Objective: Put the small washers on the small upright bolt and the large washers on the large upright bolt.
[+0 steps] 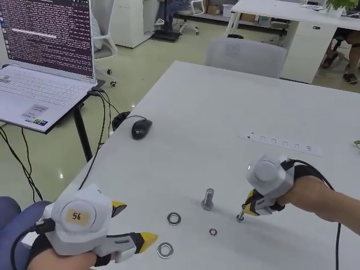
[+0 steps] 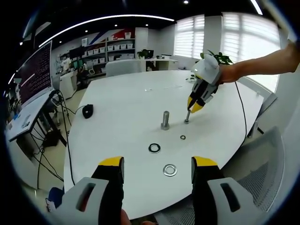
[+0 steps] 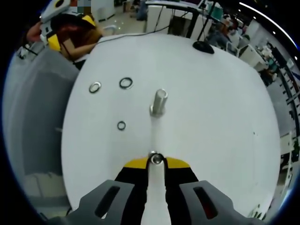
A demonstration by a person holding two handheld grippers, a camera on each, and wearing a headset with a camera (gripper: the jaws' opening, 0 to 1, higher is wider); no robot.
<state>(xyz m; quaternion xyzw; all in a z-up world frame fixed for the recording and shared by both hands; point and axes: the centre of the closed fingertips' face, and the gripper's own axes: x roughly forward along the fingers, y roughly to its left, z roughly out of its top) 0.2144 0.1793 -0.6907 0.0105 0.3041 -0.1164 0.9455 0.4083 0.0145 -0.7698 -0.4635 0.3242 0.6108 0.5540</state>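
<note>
While my right gripper sits jaws nearly together atop the small bolt, pinch unclear, my left gripper is spread; large washer lies flat just ahead; large bolt beyond.

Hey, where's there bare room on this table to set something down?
The broad stretch between the mouse and the power strip is bare, so is the table beyond them. Crowded near you: large bolt, small bolt and three washers between the left gripper and right gripper.

White table, large bolt, small bolt, three washers, mouse, power strip
</note>
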